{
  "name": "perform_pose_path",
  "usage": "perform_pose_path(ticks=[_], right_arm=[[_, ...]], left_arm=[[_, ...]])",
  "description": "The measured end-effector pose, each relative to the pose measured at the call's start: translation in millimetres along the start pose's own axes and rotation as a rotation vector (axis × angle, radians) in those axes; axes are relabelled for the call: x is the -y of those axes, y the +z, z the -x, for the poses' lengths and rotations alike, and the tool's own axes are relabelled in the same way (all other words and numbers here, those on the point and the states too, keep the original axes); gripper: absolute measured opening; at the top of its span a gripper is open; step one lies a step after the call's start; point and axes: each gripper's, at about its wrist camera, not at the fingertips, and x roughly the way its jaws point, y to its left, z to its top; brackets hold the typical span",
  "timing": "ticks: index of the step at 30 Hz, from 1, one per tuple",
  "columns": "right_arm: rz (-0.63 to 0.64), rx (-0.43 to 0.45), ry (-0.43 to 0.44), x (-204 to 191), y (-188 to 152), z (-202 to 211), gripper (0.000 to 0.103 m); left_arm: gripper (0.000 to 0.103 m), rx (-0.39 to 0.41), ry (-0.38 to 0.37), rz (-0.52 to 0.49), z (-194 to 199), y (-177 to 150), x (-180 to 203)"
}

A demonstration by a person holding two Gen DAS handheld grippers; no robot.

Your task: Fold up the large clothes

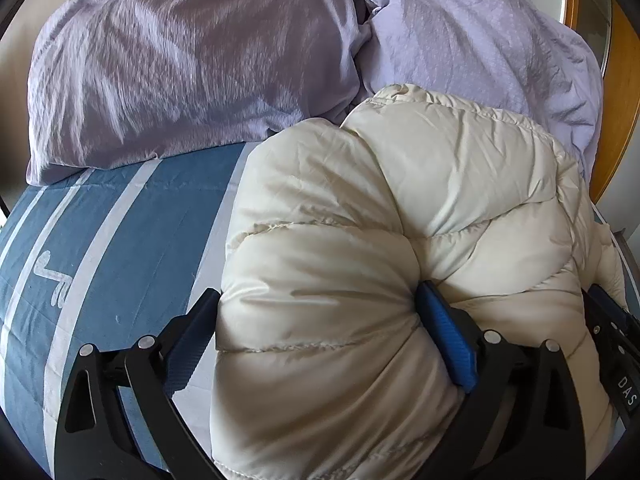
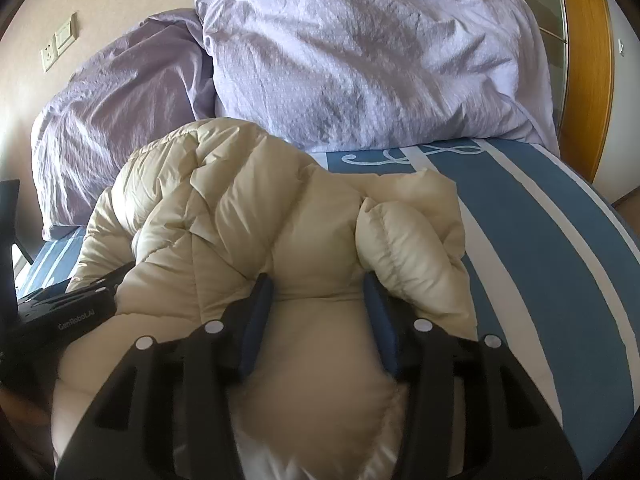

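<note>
Left-wrist view: we see the cream puffer jacket (image 1: pixel 380 240) bundled on the blue-and-white striped bedsheet (image 1: pixel 104 248), its far edge resting against two lilac pillows (image 1: pixel 180 68) at the head of the bed. The left gripper (image 1: pixel 320 320) stands spread wide, with a thick quilted fold of the jacket bulging between its two blue-padded fingers (image 1: pixel 448 344). The right-hand pad lies against the fabric and dents it; the left-hand finger sits at the fold's outer edge, and we cannot tell whether it presses there. At the right border of this view we note a dark part of the other gripper's body, bearing letters, just beside the jacket.

Right-wrist view: we see the same jacket (image 2: pixel 240 220) from its other side, heaped in the middle of the sheet (image 2: pixel 560 248), with a short puffy flap folded over near the right finger. The right gripper (image 2: pixel 316 304) is partly closed, and its two blue pads pinch a rounded wad of jacket that fills the gap between them. The fabric nearest the lens is blurred. At the left edge we see the black body of the left gripper (image 2: pixel 68 312), half buried under the jacket. Behind the pillows (image 2: pixel 360 60) stand a beige wall with a switch plate (image 2: pixel 58 46) and, to the right, a wooden frame (image 2: pixel 588 60).
</note>
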Motion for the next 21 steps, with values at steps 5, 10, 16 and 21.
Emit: perform_pose_path(ticks=[5,10,16,21], right_arm=[[0.003,0.002,0.006,-1.2,0.5,-0.1,0.051],[0.002,0.003,0.007,-1.3,-0.2,-0.2,0.052],[0.003,0.003,0.006,-1.7,-1.1,0.2,0.052],[0.008,-0.001,0.000,-2.6,-0.6,-0.8,0.053]], left_arm=[[0.099,-0.001,-0.004,0.004,-1.1,-0.9,0.0],[0.099,-0.001,-0.005,0.006,-3.1,-0.5,-0.8],[0.099,0.000,-0.005,0.006,-3.2,-0.8,-0.8],[0.099,0.000,-0.005,0.006,-4.4,-0.7,-1.3]])
